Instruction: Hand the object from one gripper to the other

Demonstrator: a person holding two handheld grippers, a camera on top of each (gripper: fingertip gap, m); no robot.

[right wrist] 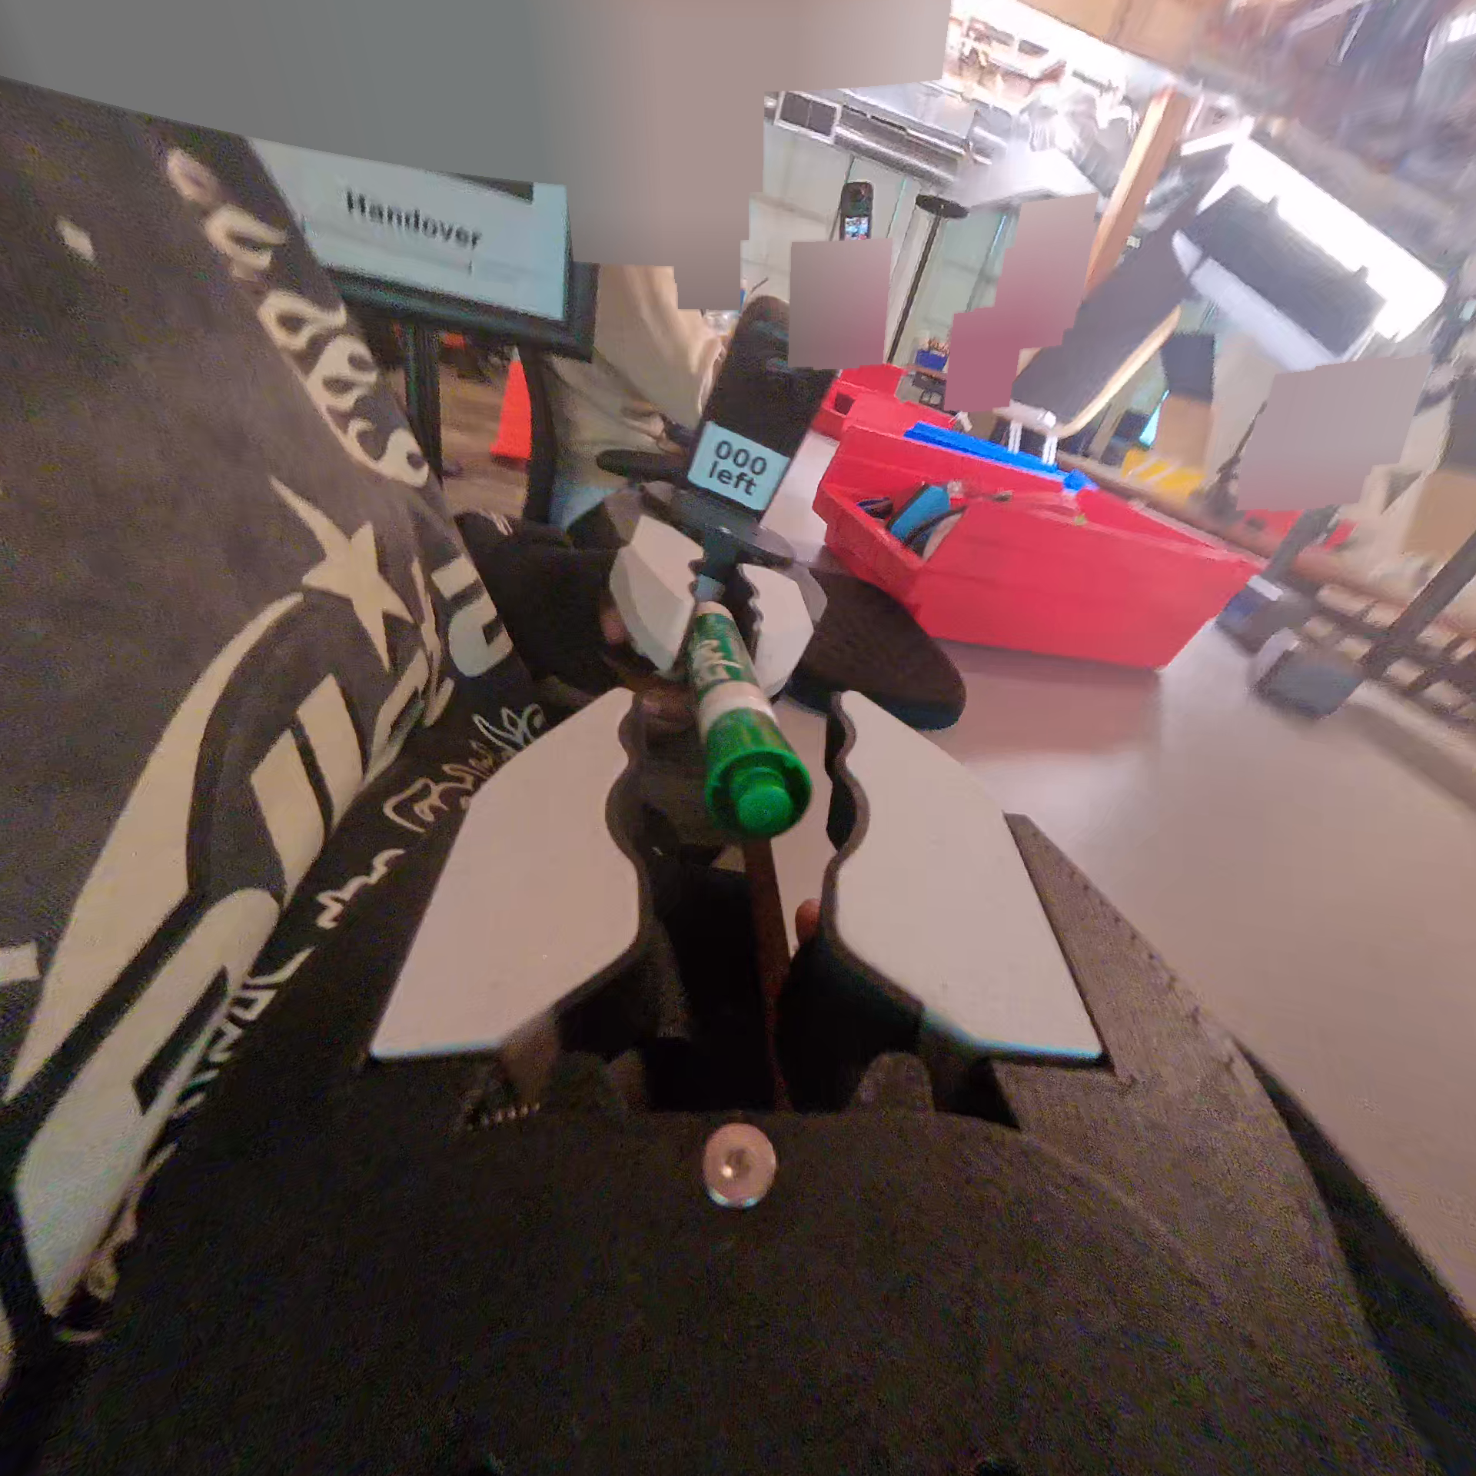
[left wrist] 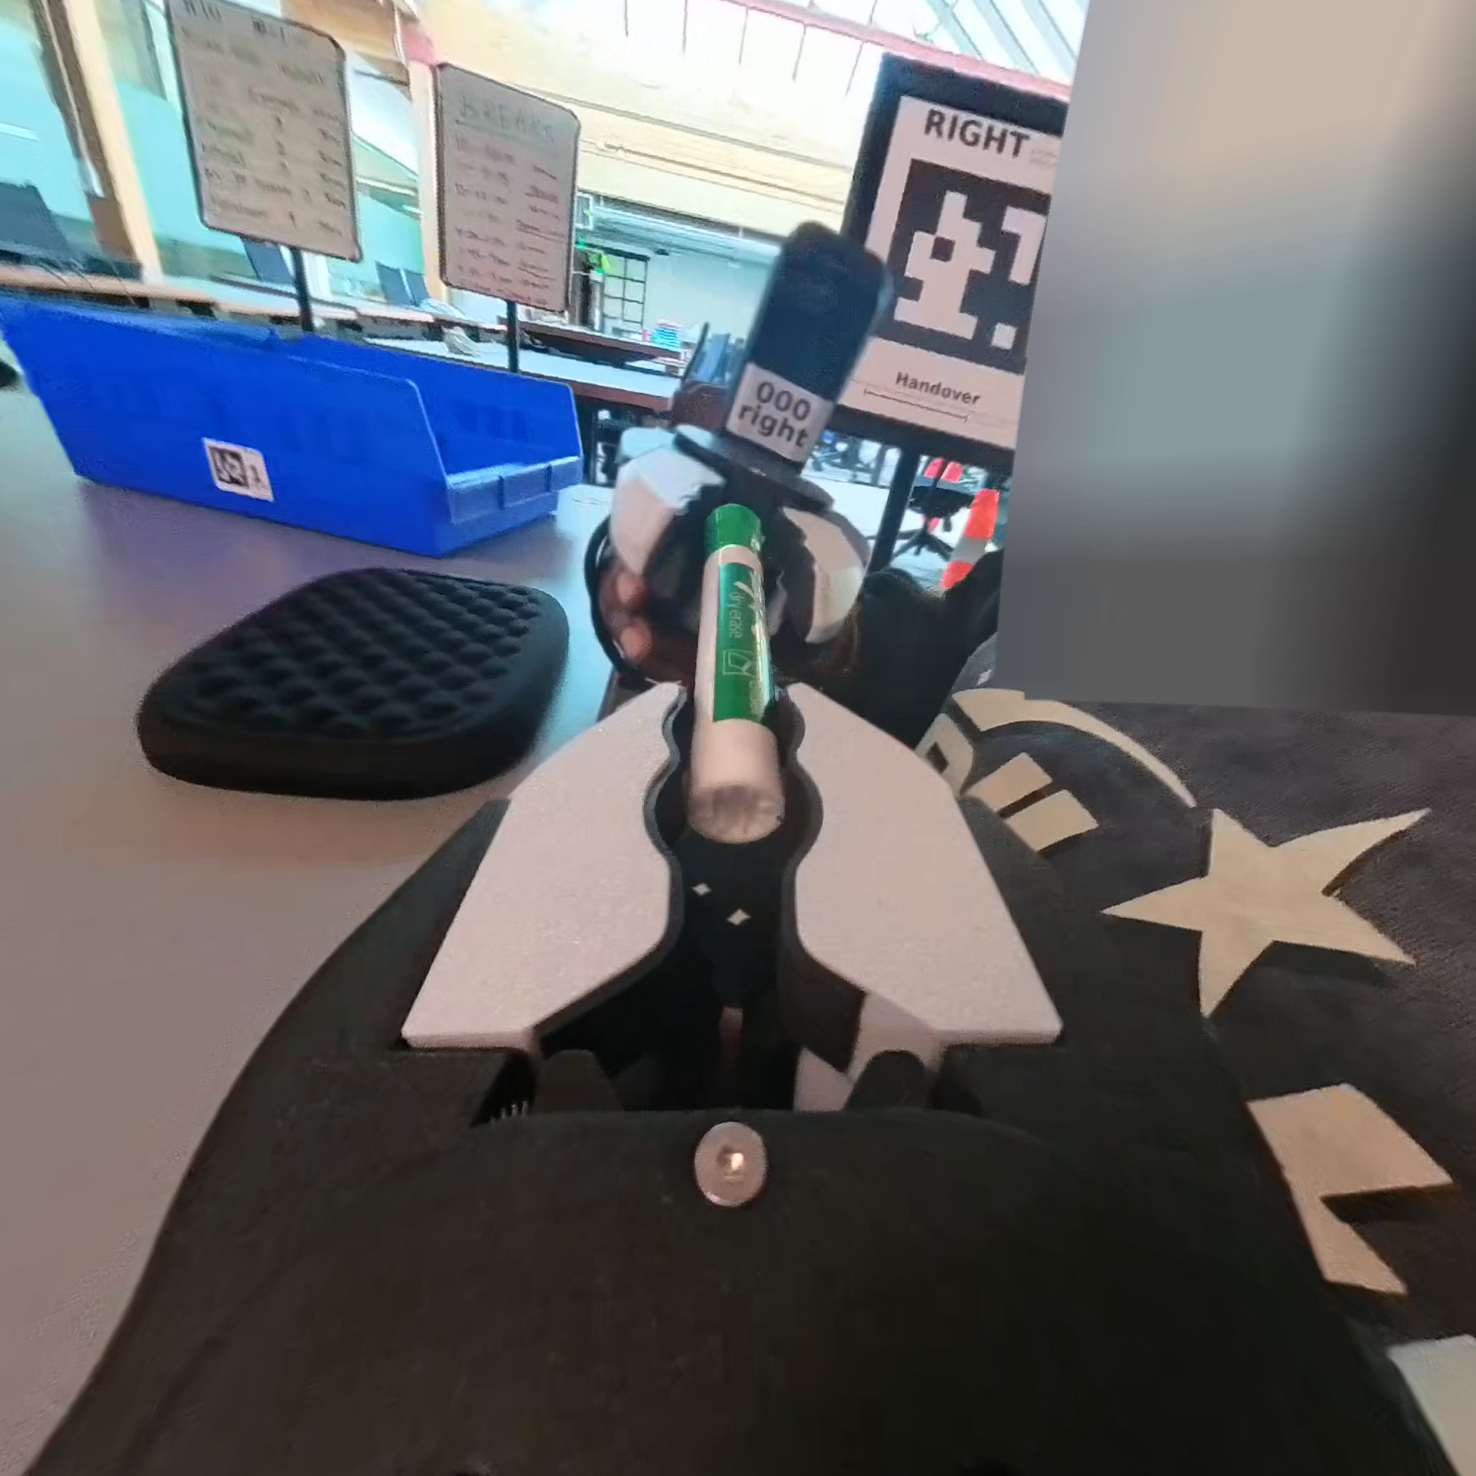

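Observation:
A green-and-white dry-erase marker [left wrist: 731, 639] is held in the air between the two grippers. My left gripper [left wrist: 735, 695] is shut on its white barrel, with the butt end pointing back at the camera. The green cap [right wrist: 755, 787] reaches in between the fingers of my right gripper [right wrist: 731, 699], whose jaws stand apart around it with a gap on the left side. The right gripper [left wrist: 735, 543] faces the left one head-on in the left wrist view. The left gripper [right wrist: 711, 615] shows farther off in the right wrist view, gripping the marker.
A blue bin [left wrist: 279, 423] and a black textured pad [left wrist: 359, 679] lie on the grey table [left wrist: 160, 878] to the left. A red bin [right wrist: 1038, 575] with items stands on the right. A person's dark printed clothing [right wrist: 200, 559] is close by. A sign on a stand [left wrist: 950, 240] stands behind.

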